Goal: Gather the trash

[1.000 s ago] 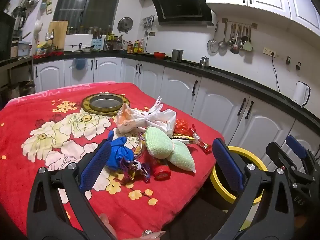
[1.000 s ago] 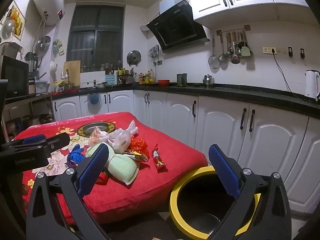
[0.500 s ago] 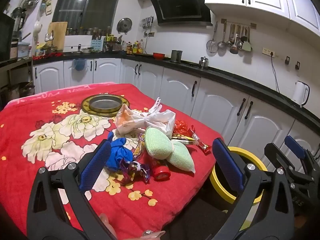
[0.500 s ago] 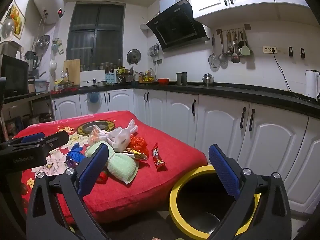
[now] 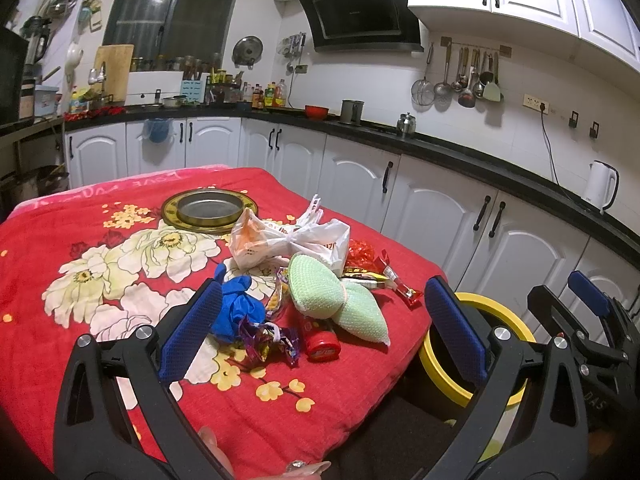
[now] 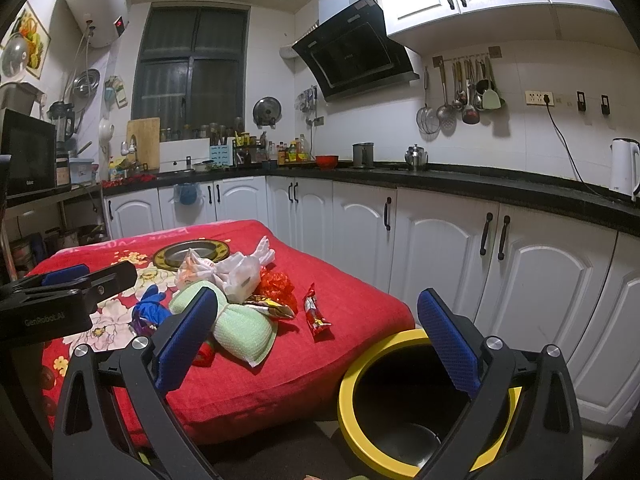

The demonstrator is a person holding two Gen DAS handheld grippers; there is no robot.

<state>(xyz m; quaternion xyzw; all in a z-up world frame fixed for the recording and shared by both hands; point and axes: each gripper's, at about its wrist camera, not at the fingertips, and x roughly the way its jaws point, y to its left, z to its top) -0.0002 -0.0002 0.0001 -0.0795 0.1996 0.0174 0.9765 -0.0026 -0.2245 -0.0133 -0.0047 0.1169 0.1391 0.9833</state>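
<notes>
both grippers — left (image 5: 322,328), right (image 6: 316,338) — jaws wide, empty. soft, light pale-green knitted pads (image 5: 338,298) amid crinkly wrappers on red floral-clothed worktop (image 5: 80,216), beside yellow-rimmed black bin (image 6: 404,408) — best pinched mid-bulge.

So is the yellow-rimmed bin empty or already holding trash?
Looks empty: the yellow-rimmed bin shows only a dark interior and bare bottom; all trash lies on the red cloth.
</notes>
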